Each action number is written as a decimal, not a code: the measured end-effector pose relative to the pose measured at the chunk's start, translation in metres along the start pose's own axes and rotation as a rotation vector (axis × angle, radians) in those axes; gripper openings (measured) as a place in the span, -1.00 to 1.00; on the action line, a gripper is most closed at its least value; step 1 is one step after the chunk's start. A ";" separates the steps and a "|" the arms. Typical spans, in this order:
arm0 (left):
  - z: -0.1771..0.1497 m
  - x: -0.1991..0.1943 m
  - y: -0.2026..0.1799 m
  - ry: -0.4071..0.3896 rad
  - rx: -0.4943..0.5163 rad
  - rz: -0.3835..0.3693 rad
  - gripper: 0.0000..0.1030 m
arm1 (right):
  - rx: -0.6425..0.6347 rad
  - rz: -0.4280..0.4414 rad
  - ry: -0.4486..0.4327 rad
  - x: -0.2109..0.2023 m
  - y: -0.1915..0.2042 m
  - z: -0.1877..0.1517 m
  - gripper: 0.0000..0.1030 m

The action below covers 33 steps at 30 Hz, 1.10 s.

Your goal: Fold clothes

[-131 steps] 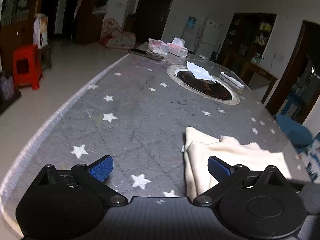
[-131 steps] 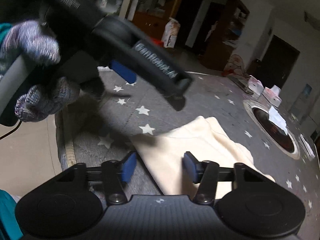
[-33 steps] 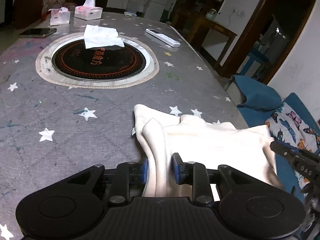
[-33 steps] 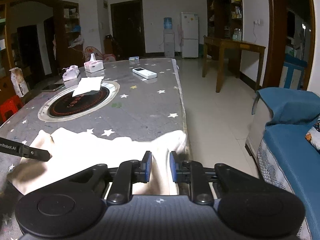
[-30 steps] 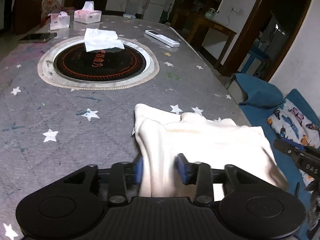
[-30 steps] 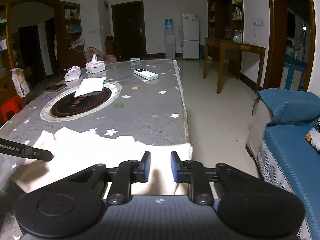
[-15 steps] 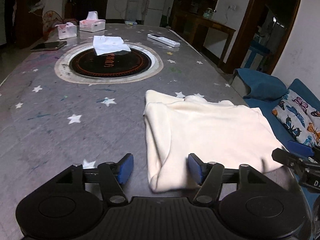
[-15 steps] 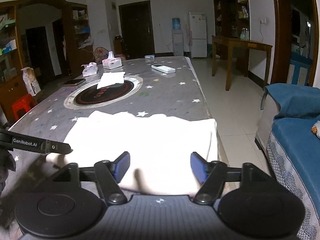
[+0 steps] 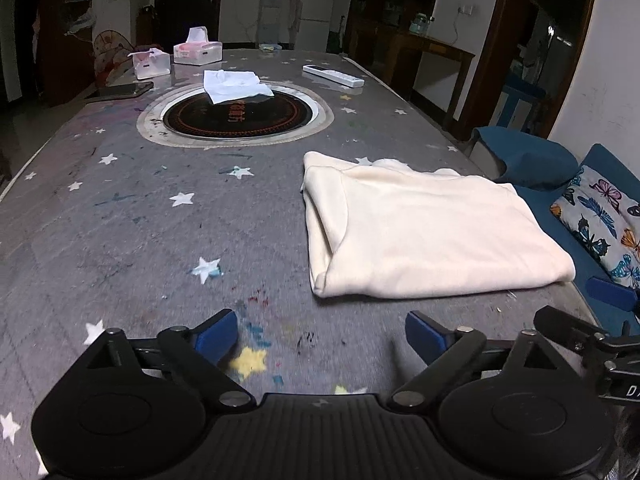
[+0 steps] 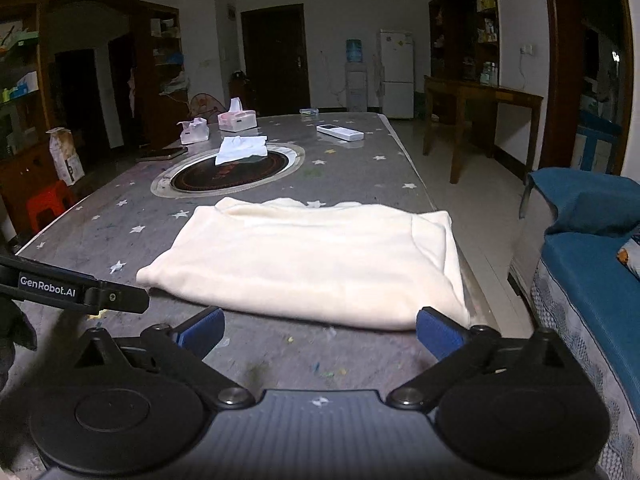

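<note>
The cream garment (image 9: 432, 232) lies folded flat on the near right part of the star-patterned surface (image 9: 120, 240), its right edge close to the surface's right rim. A second ago both claws were pinched on its near edge; they have since let go and drawn back. The left claw (image 9: 322, 338) and right claw (image 10: 320, 332) are both wide and opening further, with nothing between the pads; the garment lies just beyond each. In my judgement this fold is laid down, and what remains is either another fold or finishing.

Containers: two tissue boxes (image 9: 198, 52) stand at the far left, tissue protruding from each. A loose white cloth (image 9: 236, 86) lies on the round inset cooktop (image 9: 236, 116); a remote (image 9: 332, 76) lies far right.
</note>
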<state>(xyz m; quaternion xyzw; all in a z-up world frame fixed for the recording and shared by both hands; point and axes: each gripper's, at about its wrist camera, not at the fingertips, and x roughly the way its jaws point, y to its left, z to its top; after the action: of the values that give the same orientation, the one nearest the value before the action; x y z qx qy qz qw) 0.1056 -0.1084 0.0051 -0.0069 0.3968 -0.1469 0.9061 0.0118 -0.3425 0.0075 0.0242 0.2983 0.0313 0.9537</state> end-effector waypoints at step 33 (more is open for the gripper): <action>-0.030 -0.028 -0.022 -0.010 0.054 0.051 1.00 | 0.095 -0.086 0.092 -0.015 0.020 -0.024 1.00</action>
<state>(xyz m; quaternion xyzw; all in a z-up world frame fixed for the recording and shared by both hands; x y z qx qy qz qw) 0.0608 -0.1189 0.0073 0.0271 0.3881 -0.1343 0.9114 -0.0151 -0.3226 -0.0021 0.0555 0.3437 -0.0226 0.9371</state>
